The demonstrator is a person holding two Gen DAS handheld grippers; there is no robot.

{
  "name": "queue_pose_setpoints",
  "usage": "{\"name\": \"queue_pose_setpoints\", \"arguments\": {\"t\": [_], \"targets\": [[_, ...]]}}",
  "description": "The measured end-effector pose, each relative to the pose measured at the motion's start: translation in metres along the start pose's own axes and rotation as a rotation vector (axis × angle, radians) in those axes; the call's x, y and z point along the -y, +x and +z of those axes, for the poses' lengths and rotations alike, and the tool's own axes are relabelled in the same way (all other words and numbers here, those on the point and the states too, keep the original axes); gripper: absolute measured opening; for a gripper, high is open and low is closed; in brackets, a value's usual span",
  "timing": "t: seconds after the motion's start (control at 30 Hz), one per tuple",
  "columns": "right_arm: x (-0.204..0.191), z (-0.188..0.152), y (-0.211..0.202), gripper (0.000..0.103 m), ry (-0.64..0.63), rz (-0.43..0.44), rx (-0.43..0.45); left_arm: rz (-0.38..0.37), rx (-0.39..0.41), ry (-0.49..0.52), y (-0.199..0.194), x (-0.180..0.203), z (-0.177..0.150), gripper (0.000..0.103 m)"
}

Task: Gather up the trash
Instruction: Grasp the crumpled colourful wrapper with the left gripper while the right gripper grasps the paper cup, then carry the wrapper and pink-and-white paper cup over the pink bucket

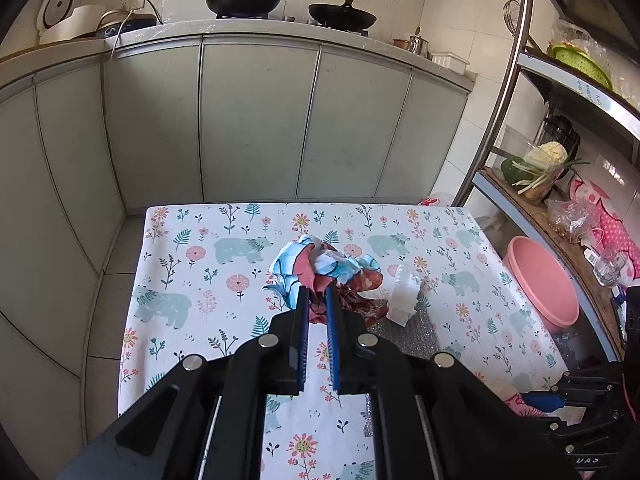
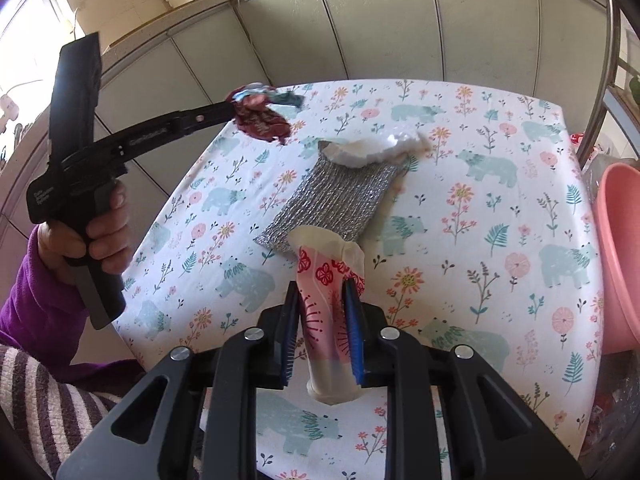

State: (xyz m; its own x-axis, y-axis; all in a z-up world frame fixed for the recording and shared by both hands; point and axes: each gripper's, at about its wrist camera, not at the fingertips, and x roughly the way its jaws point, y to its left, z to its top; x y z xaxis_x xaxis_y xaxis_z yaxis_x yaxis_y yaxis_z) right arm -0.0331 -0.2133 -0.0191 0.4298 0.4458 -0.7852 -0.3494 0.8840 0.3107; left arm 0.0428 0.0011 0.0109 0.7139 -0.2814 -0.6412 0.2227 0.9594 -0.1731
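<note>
My left gripper (image 1: pixel 317 294) is shut on a crumpled blue, white and maroon wrapper (image 1: pixel 324 268), held just above the floral tablecloth (image 1: pixel 200 280). In the right wrist view the same gripper (image 2: pixel 230 110) holds that wrapper (image 2: pixel 260 118) over the table's far left corner. My right gripper (image 2: pixel 322 292) is shut on a squashed paper cup (image 2: pixel 326 280) with a red flower print, lifted off the cloth. Crumpled white paper (image 2: pixel 376 148) lies on the far end of a silver scouring pad (image 2: pixel 336 196); the white paper (image 1: pixel 404 296) also shows in the left wrist view.
A pink basin (image 2: pixel 618 256) stands off the table's right edge, the same basin (image 1: pixel 540 280) below a metal rack (image 1: pixel 516 80) of vegetables. Grey cabinets (image 1: pixel 256 120) with woks on the counter run behind the table. A hand in a purple sleeve (image 2: pixel 24 304) grips the left tool.
</note>
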Motion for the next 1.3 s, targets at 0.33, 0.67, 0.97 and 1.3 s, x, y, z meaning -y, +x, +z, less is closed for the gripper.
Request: {"name": "queue_pose_setpoints", "arguments": {"t": [0.33, 0.67, 0.97, 1.3], "targets": [[0.019, 0.000, -0.026, 0.022, 0.032, -0.025, 0.062, -0.011, 0.048, -0.006, -0.028, 0.006, 0.014, 0.007], [0.070, 0.006, -0.059, 0.022, 0.150, -0.160, 0.184, -0.073, 0.040, 0.076, -0.017, 0.063, 0.024, 0.007], [0.122, 0.012, -0.086, 0.022, 0.235, -0.364, 0.267, -0.165, 0.026, 0.186, 0.005, 0.143, 0.040, 0.007], [0.173, 0.013, -0.106, 0.022, 0.300, -0.511, 0.333, -0.239, 0.006, 0.289, 0.042, 0.233, 0.051, 0.008]]}}
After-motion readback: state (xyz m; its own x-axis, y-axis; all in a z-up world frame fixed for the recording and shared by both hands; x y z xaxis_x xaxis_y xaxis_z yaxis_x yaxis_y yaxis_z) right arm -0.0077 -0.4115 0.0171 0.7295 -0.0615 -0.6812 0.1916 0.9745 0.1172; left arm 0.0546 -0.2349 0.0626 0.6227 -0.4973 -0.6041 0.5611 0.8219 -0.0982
